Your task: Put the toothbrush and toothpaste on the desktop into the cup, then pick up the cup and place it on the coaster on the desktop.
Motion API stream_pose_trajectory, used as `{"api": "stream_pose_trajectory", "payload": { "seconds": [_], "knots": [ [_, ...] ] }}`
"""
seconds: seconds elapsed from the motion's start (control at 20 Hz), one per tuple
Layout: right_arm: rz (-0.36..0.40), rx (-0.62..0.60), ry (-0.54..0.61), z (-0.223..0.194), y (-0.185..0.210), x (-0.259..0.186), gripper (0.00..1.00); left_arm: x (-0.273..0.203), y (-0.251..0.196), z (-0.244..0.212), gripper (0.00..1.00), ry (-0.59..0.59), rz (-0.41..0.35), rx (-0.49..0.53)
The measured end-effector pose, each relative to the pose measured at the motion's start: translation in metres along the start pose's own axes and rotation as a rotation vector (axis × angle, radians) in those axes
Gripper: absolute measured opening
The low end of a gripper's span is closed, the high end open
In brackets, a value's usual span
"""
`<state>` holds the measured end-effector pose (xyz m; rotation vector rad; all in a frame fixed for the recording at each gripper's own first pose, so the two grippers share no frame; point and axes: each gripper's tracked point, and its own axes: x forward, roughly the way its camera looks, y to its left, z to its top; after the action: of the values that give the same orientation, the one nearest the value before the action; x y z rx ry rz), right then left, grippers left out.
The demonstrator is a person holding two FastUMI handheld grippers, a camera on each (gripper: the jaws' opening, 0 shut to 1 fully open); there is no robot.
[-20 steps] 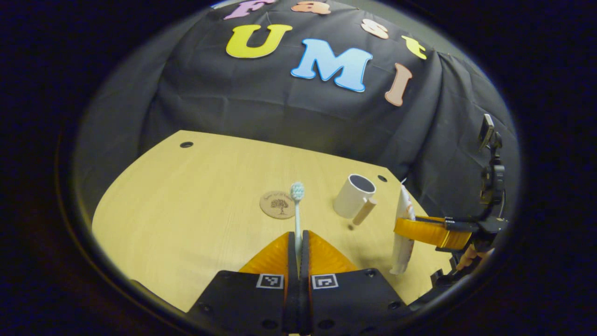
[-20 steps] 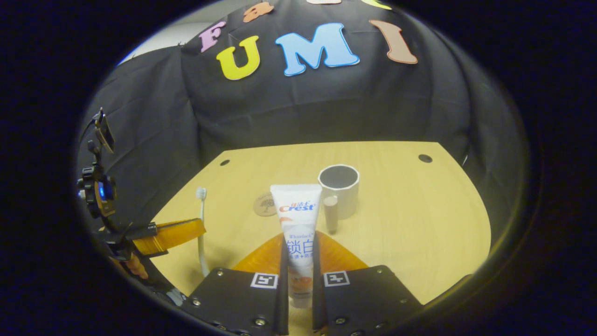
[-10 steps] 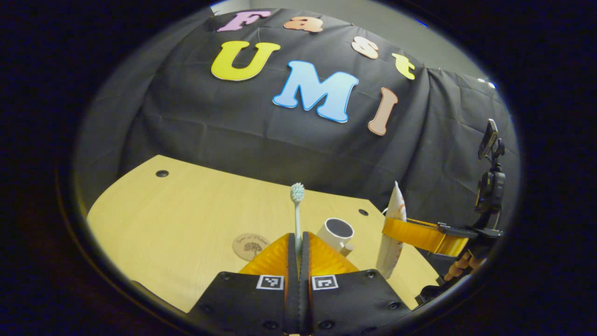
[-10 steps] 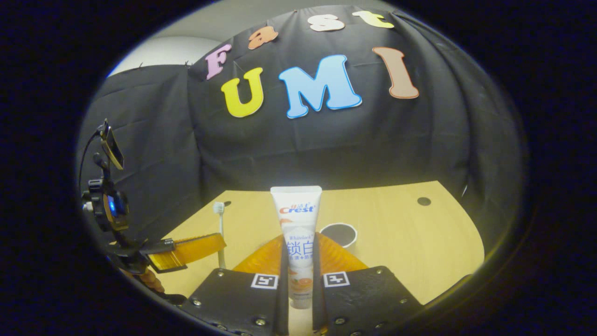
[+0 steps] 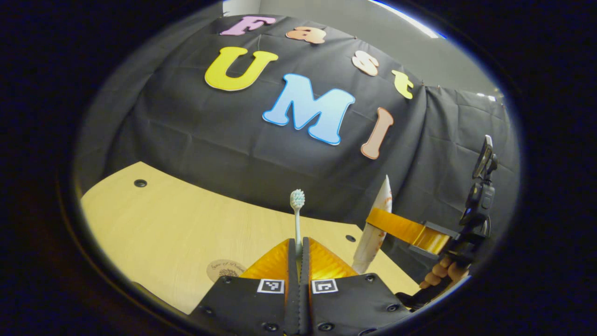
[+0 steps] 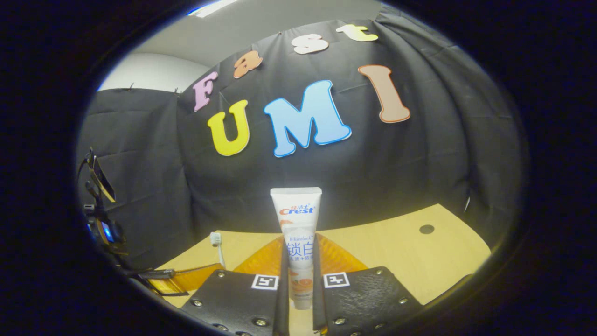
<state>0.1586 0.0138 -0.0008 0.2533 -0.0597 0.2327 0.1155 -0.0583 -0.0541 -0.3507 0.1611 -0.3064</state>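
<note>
— Wood-grain desktop (image 5: pixel 177 219) runs along our left in the left gripper view, and the coaster (image 5: pixel 225 269) lies on it with its near edge cut off behind our left gripper (image 5: pixel 299 247).
— We see that gripper clamped on the toothbrush (image 5: pixel 297 212), bristles up, the lower handle hidden between the fingers.
— Further right, our right gripper (image 5: pixel 396 227) pinches the toothpaste (image 5: pixel 374 224) upright above the desktop's far edge; a hand (image 5: pixel 440 274) shows beneath it.
— From the right gripper view, we find the left gripper (image 6: pixel 186 279) low at the left with the toothbrush (image 6: pixel 217 247) standing in it.
— Centre, the right gripper (image 6: pixel 298 266) presses both fingers on the toothpaste (image 6: pixel 297 233), its cap end down and partly hidden between them.
</note>
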Motion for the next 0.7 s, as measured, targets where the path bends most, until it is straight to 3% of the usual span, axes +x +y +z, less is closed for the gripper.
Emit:
{"api": "stream_pose_trajectory", "payload": {
  "seconds": [0.3, 0.7],
  "knots": [
    [-0.039, -0.033, -0.049, -0.011, -0.023, 0.043, 0.24, 0.02, -0.009, 0.007, 0.07, -0.024, -0.029, 0.009],
    [-0.064, -0.081, 0.106, -0.075, -0.044, 0.069, 0.17, 0.042, -0.007, 0.008, 0.07, -0.029, -0.05, 0.015]
  ]
}}
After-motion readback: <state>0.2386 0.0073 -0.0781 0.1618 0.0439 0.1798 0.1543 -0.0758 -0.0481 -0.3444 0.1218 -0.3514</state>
